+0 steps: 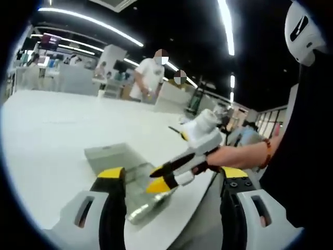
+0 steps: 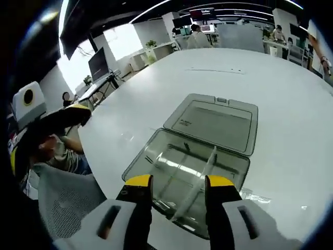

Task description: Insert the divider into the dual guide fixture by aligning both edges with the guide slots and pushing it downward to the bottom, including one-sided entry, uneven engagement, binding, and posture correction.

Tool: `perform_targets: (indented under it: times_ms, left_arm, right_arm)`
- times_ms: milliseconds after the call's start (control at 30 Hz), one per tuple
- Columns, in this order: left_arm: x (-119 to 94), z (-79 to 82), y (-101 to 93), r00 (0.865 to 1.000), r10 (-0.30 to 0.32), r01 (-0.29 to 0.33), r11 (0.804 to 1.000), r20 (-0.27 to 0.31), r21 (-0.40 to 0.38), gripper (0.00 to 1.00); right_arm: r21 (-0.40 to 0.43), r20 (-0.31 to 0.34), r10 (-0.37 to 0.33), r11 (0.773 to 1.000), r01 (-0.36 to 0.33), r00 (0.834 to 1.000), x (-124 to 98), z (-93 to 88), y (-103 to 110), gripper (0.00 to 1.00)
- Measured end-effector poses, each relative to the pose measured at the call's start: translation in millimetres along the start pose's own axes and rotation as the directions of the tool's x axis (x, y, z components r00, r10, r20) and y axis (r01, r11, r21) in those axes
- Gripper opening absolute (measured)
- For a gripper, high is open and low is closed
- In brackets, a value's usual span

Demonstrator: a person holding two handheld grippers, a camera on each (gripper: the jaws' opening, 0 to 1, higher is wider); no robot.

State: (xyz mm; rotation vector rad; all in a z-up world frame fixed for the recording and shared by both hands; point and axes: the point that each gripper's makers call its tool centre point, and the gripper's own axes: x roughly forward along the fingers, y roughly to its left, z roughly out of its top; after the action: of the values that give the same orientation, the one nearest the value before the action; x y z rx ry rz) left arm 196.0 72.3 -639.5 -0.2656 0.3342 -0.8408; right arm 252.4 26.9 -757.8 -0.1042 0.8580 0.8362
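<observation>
The box (image 2: 188, 179) is a clear, shallow container lying open on the white table (image 2: 270, 83), its grey lid (image 2: 213, 124) folded back flat on the far side. In the right gripper view, the divider (image 2: 200, 179), a thin clear strip, stands inside the box, running from near the lid hinge toward the near wall and leaning slightly. The right gripper (image 2: 178, 190) hovers over the near edge of the box with its jaws apart, one to each side of the divider's near end; contact cannot be confirmed. In the left gripper view, the left gripper (image 1: 171, 177) is held back from the box (image 1: 136, 190) with its jaws wide apart and empty. The same view shows the right gripper (image 1: 158, 178) reaching in from the right, angled down toward the box, gripped by a hand (image 1: 229, 156) on an outstretched forearm.
</observation>
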Motion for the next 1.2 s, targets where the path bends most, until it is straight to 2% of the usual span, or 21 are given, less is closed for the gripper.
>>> perform_targets:
  times_ms: [300,467,533,633,700,833,900,1033,1200]
  left_arm:
    - [-1,1.9,-4.9,1.0,0.019,-0.019,0.999,-0.01,0.028,0.73]
    - [0,-0.3,-6.3,0.999,0.033,-0.032,0.999,-0.019,0.033,0.73]
    - [-1,-2.7,-6.4,0.998,0.047,-0.045,0.997,-0.039,0.063,0.73]
    - [-1,-2.5,-7.3,0.998,0.059,-0.058,0.997,-0.028,0.051,0.74]
    - [-2,-2.5,-6.6,0.997,0.075,-0.074,0.996,-0.022,0.054,0.74]
    - [-5,-2.8,-9.3,0.995,0.094,-0.092,0.994,-0.019,0.057,0.74]
    - [-7,-2.4,-10.0,0.994,0.106,-0.105,0.993,-0.016,0.054,0.74]
    - [-10,-1.1,-10.4,0.992,0.129,-0.129,0.99,-0.003,0.055,0.75]
    - [-14,-1.4,-10.5,0.986,0.166,-0.165,0.984,0.0,0.065,0.76]
  right_arm:
    - [-0.067,0.044,0.035,0.997,-0.032,0.998,-8,11.9,12,0.52]
    - [-0.085,0.062,0.056,0.995,-0.051,0.997,-12,14.8,16,0.56]
    - [-0.098,0.073,0.068,0.993,-0.061,0.995,-14,16.3,19,0.59]
    - [-0.108,0.076,0.083,0.991,-0.075,0.994,-15,16.8,22,0.67]
    - [-0.151,0.106,0.088,0.986,-0.071,0.99,-16,21.3,24,0.71]
    - [-0.153,0.134,0.125,0.983,-0.104,0.983,-19,24.8,33,0.76]
    - [-0.16,0.203,0.151,0.98,-0.119,0.967,-23,35.6,38,0.78]
    - [-0.183,0.188,0.16,0.975,-0.126,0.969,-26,34.1,39,0.8]
    - [-0.19,0.162,0.172,0.972,-0.141,0.972,-29,27.1,40,0.92]
